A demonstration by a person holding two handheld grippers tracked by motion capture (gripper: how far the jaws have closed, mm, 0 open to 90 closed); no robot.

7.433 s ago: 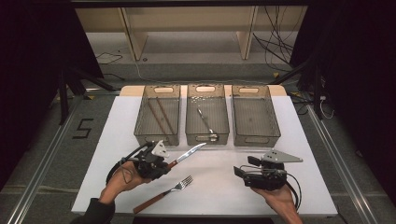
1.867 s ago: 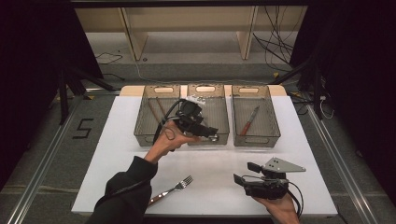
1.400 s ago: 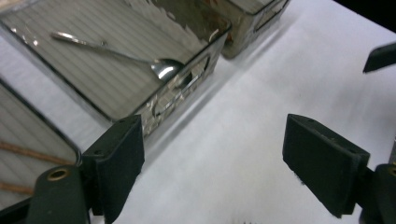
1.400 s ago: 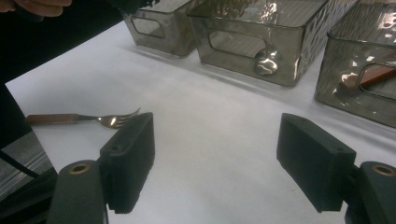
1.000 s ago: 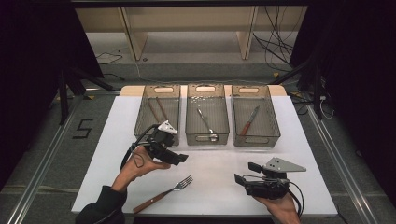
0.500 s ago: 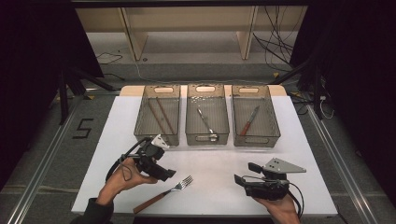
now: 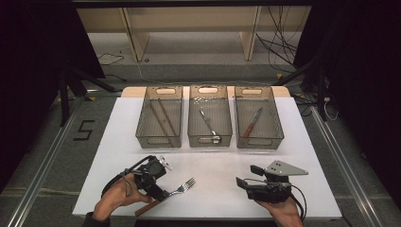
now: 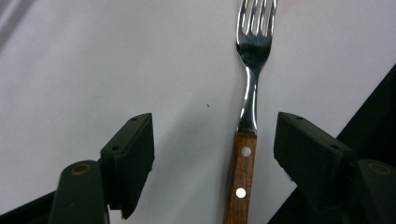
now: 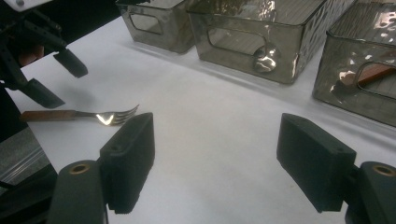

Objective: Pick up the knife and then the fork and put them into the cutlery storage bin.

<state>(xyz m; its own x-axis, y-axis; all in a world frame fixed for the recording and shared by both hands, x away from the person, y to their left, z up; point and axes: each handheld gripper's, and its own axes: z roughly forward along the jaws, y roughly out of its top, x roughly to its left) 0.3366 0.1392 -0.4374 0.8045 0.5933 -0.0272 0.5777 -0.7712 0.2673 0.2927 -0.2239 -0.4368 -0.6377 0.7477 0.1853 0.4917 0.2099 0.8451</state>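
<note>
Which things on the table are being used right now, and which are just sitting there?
In use:
- fork, lying on the table between the open jaws, not gripped
- left gripper, jaws just been closing in

Just sitting:
- left bin with two brown sticks
- middle bin with a metal utensil
- right bin with a knife
- right gripper, open, nothing between its jaws
</note>
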